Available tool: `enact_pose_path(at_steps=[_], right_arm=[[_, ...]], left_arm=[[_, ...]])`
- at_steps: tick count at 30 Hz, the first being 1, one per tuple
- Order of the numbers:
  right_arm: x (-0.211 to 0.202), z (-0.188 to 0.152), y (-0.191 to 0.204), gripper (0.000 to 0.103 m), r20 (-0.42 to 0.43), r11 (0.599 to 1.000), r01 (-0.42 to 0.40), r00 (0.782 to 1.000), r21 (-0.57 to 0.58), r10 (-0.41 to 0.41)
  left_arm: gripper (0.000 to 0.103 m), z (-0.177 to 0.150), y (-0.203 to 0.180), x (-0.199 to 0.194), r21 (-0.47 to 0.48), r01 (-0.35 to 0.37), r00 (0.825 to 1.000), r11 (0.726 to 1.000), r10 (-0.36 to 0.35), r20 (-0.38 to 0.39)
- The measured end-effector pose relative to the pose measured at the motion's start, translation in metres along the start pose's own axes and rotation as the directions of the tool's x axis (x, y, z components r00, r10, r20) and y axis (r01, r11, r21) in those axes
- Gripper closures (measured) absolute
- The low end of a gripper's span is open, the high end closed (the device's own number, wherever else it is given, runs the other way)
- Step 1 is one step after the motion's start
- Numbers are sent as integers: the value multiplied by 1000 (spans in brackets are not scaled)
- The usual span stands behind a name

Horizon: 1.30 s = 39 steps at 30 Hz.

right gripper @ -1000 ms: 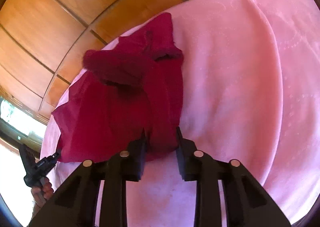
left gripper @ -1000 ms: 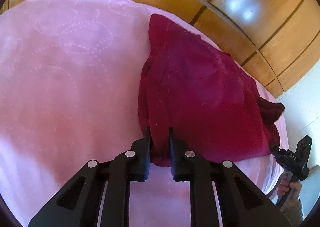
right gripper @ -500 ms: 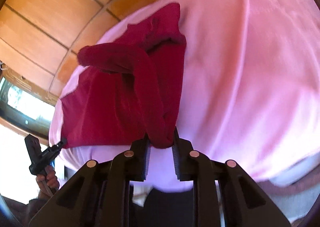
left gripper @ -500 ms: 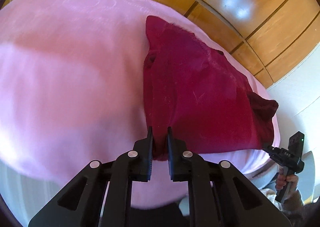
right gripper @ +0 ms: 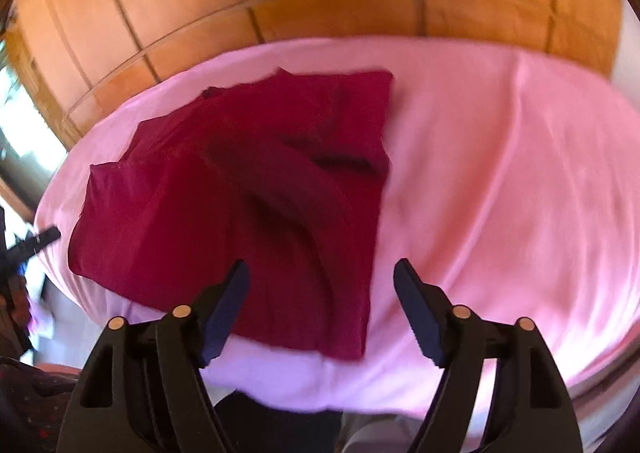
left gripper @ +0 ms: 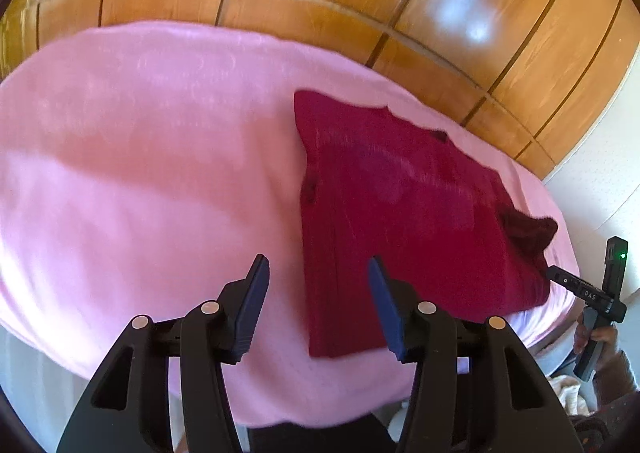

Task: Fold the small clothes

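Observation:
A dark red garment [left gripper: 400, 213] lies flat on the pink cloth-covered surface [left gripper: 160, 173], folded roughly into a rectangle. My left gripper [left gripper: 316, 269] hovers above the garment's near left corner, its jaws opening, with nothing pressed between the pads. In the right wrist view the same garment [right gripper: 248, 205] shows a sleeve draped loosely across its middle. My right gripper [right gripper: 322, 273] hangs over the garment's near right edge, jaws opening wide and free of the cloth. The other gripper [left gripper: 592, 293] and a hand appear at the left wrist view's right edge.
Wooden panelled doors [left gripper: 320, 5] stand behind the pink surface. A white wall [left gripper: 600, 173] is at the right in the left wrist view. A bright window [right gripper: 16, 125] sits at the far left of the right wrist view. The surface's near edge drops off below both grippers.
Both grippers were shut on the garment's near edge; both have let go and pulled back and up. The garment now lies flat on the pink surface.

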State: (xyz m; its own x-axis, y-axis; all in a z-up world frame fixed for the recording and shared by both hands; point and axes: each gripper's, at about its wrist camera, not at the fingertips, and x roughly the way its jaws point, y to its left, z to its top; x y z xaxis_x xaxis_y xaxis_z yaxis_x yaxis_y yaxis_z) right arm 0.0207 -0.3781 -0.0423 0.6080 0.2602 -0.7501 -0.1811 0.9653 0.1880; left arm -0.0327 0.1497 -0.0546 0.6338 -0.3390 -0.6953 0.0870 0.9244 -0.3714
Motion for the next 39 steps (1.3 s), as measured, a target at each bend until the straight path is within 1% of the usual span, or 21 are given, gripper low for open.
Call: enact_pose_path(at_steps=[4,5,7,8,9,11,13,16,18,20,21,24,26,29,32,35,39], right_arm=[[15,24,18,29,27,998,-5,1000,-65,7],[18,29,22,32,29,997,-2,1000,-81,4],[22,34,30,49,36,992,30,999,-125,-26],[24,35,31,59,36,991,34,999,-131,-30],[25,35,33,60,35,991,30,999,-129,-26],[25,35,33,61,35,993,21,999,-116,-17],[26,36,34,64,38,995,16,999,-104,-12],[24,38,30,79,41,996,12,999,-87,-8],[22,40,29,88,40,997,5,999,-80,-2],[16,41,28,91,41,997,-7,999,-71,10],[11,41,26,92,44,998,-19,999,-60,22],[-11,49,17,92,87,998,-56,995,-19,57],[-27,59,8,92,135,996,-88,987,23,84],[-36,77,-1,92,190,990,-130,975,62,116],[-29,97,-6,92,216,987,-137,969,79,117],[-8,124,-17,92,224,986,-128,969,104,102],[28,152,-36,93,207,979,-115,975,169,79]], left_arm=[[53,18,-4,21,37,-9,1000,999,9,0],[53,22,-4,26,43,-3,1000,999,3,-3],[53,30,-6,36,45,20,1000,999,-20,-5],[53,34,-7,41,45,46,999,998,-45,-8],[53,37,-7,43,47,61,998,997,-60,-12],[53,43,-7,54,46,69,997,997,-68,-20],[53,49,-7,64,28,95,995,995,-94,-35],[54,53,-3,71,-1,139,989,990,-139,-43],[87,55,-3,75,-18,146,988,989,-147,-54],[95,56,-3,71,-14,117,993,993,-118,-31],[96,56,-4,66,-11,118,993,993,-118,-19],[97,59,-13,45,17,122,992,992,-123,28],[97,64,-25,26,67,122,989,990,-127,76],[97,79,-36,10,105,114,982,988,-128,137],[97,102,-38,11,89,100,977,991,-115,177],[97,126,-37,28,64,71,978,995,-82,193],[97,155,-42,58,78,28,980,997,-43,196]])
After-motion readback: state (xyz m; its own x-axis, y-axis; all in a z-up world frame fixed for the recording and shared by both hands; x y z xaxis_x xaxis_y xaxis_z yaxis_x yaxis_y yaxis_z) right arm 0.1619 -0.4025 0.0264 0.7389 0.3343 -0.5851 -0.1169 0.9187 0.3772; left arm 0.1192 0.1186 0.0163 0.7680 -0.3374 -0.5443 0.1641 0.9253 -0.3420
